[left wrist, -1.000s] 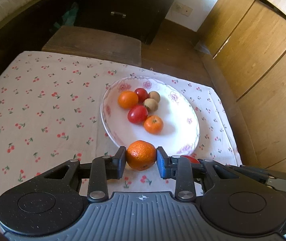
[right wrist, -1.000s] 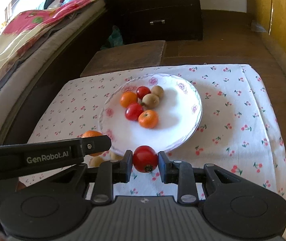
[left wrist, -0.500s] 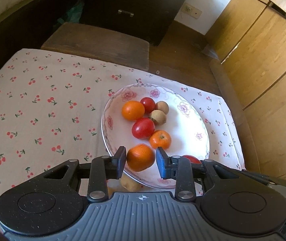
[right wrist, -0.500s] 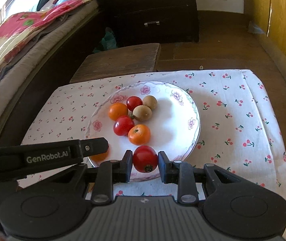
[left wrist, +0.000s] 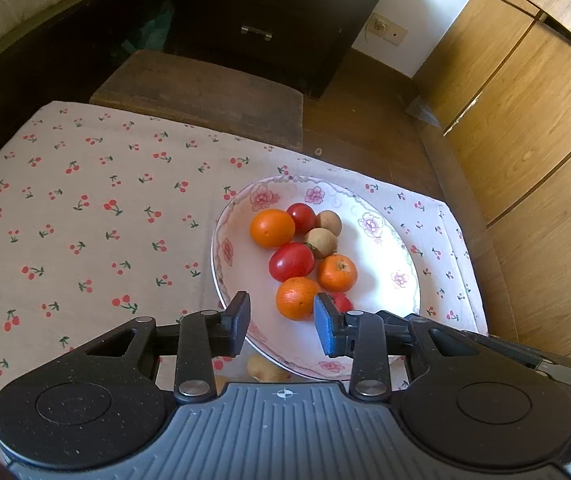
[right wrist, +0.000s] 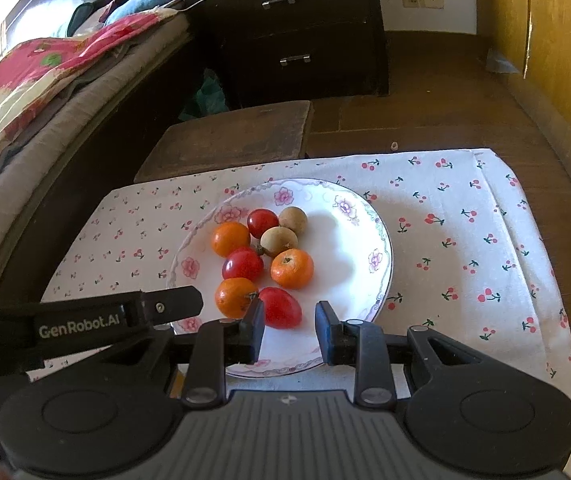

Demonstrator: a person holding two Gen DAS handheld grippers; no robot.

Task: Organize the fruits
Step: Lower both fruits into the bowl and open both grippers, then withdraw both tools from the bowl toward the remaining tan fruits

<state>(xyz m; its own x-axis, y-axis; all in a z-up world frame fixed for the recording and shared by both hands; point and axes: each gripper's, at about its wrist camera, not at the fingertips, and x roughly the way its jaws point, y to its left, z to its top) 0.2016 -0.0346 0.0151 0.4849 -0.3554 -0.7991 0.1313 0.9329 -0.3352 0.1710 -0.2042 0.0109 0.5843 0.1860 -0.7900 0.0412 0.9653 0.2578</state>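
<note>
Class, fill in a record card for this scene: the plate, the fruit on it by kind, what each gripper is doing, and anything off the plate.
Plate: white with a floral rim, on cherry-print cloth
On plate: three oranges, three tomatoes, two brown fruits
Left gripper: open, jaws just been opening; nearest orange lies loose on plate at its tips, not pressed
Right gripper: open; nearest tomato lies on plate
Off plate: one pale fruit on cloth by near rim, partly hidden

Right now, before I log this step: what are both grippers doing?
Left gripper: open; orange not gripped.
Right gripper: open; tomato not gripped.
</note>
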